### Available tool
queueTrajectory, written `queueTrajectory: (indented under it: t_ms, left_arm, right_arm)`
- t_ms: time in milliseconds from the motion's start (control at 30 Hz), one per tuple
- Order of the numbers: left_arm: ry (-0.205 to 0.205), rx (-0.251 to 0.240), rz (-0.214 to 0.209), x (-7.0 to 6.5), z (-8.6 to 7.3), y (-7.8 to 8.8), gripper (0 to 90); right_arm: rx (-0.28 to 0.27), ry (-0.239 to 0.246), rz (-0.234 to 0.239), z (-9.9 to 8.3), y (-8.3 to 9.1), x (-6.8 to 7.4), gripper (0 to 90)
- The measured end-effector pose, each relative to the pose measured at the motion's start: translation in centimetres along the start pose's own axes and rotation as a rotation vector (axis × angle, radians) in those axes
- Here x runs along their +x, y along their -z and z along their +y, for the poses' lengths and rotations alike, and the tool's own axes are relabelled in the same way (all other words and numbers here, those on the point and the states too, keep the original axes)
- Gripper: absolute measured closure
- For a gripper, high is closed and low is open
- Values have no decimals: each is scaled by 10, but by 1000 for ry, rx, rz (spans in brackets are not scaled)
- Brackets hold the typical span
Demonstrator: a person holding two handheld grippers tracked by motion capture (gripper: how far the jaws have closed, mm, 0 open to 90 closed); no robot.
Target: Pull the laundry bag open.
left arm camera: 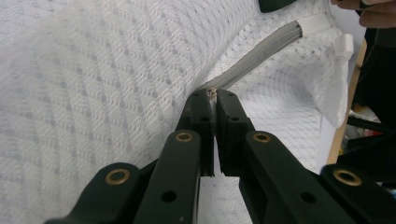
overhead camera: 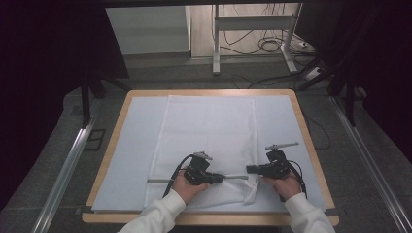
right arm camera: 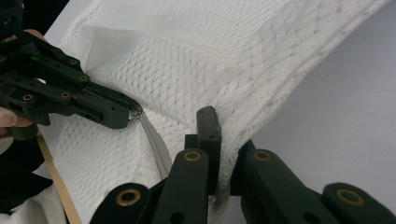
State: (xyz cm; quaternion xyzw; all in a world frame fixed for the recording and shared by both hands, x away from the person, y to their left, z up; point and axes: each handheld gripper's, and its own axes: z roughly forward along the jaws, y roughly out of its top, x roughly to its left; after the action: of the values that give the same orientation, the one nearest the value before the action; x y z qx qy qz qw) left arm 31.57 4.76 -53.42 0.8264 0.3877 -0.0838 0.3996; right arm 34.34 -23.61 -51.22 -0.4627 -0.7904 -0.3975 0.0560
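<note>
A white mesh bag (overhead camera: 204,141) lies flat on the pale mat of the table (overhead camera: 116,121), with a grey zipper (overhead camera: 235,176) along its near edge. My left gripper (overhead camera: 221,178) points right and is shut on the small metal zipper pull (left arm camera: 212,92) at the end of the grey zipper band (left arm camera: 261,53). My right gripper (overhead camera: 248,170) points left toward it and is shut on the bag's fabric edge (right arm camera: 233,116), which is folded over one jaw. In the right gripper view the left gripper (right arm camera: 128,114) holds the pull (right arm camera: 137,113) close by.
The wooden table rim (overhead camera: 209,92) frames the mat. Metal rails (overhead camera: 68,165) run along both sides on the floor. A desk frame (overhead camera: 216,43) and cables (overhead camera: 267,46) stand beyond the far edge. A hand (left arm camera: 373,14) holds the right gripper near the bag's corner.
</note>
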Motion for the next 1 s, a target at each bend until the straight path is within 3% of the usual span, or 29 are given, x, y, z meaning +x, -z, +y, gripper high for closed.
queueTrajectory:
  t_ms: [1000]
  left_arm:
    - [33,4,8,11,-10,12,871]
  right_arm:
    - [3,3,-11,0,0,1,885]
